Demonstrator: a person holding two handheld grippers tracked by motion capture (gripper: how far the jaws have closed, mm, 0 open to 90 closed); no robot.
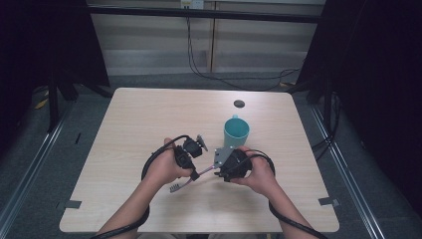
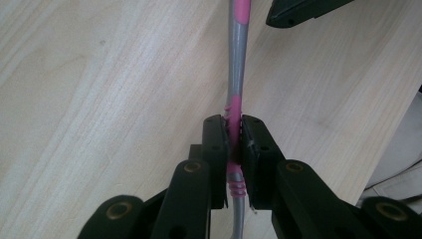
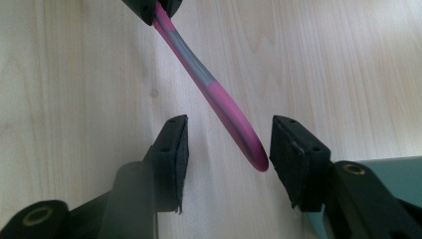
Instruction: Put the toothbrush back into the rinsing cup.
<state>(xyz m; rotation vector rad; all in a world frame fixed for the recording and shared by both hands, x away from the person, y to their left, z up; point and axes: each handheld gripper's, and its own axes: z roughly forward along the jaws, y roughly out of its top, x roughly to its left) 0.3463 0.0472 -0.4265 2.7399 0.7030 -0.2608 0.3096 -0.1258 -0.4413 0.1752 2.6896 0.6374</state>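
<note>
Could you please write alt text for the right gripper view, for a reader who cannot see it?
The right gripper is open, its black jaws either side of the pink tip of a pink-and-grey toothbrush handle. The left gripper holds the handle's far end above a pale wooden table.

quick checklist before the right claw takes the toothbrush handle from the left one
1. Left claw shut on toothbrush: ok.
2. Right claw open wide enough for the handle: ok.
3. Handle end lies between the right claw's jaws: ok, though nearer one jaw than the other.
4. Teal cup upright on the table, just beyond the right claw: ok.
5. Toothbrush lifted clear of the table: cannot tell.
6. Cables free of snags: cannot tell.
</note>
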